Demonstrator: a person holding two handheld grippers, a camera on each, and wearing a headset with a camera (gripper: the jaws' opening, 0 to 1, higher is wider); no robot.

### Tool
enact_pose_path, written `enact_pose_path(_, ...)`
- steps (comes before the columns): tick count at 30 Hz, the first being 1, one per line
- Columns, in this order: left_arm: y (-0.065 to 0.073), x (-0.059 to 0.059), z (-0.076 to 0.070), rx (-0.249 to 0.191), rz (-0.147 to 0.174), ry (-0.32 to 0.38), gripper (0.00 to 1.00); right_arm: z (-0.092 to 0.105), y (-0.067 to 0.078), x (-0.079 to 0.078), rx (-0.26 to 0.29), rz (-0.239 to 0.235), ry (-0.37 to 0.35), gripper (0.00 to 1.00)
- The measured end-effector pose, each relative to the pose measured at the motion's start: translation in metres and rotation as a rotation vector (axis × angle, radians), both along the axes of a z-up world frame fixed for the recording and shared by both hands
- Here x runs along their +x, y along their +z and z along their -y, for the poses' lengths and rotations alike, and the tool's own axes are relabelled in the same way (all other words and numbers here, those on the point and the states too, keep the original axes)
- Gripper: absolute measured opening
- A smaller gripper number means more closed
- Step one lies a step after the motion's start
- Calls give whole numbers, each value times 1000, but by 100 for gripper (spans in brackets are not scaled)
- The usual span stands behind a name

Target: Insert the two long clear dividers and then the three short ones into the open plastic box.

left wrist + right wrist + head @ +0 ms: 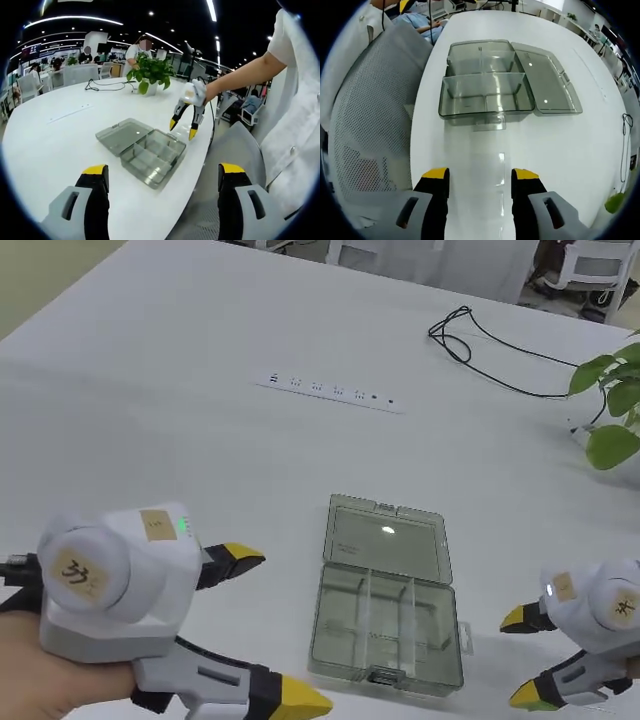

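Far back on the white table [200,390] lie a power strip [330,392], a black cable [480,350] and a plant [610,400], well apart from the box [385,640]. It sits open near the front edge, lid [388,540] flat behind; clear dividers [368,605] seem seated inside. The left gripper [288,630] and right gripper [516,658] flank it, jaws spread, gripping nothing.

The left hand-held gripper [280,630] and the right hand-held gripper [517,660] each have a rounded white body, a grey handle and 2 black jaws tipped yellow. A tan sticker [80,573] on the left one reads 33. The person wears a white, short-sleeved, buttoned shirt [295,115].
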State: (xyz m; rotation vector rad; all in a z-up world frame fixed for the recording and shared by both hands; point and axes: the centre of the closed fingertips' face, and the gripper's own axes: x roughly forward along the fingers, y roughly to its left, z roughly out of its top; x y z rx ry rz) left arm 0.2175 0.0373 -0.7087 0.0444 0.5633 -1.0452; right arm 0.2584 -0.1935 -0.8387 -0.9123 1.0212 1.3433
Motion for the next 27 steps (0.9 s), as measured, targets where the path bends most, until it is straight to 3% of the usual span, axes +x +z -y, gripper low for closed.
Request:
enact_pose_path(8, 1, 2, -1, -5, -6, 9, 92, 6, -15, 1, -42, 5, 40, 47)
enact_pose_path(20, 1, 5, -1, -10, -10, 9, 91, 5, -16, 9, -68, 62, 64, 38)
enact_pose_path(27, 0, 6, 0, -11, -10, 6, 91, 5, -16, 8, -63, 63, 54, 36)
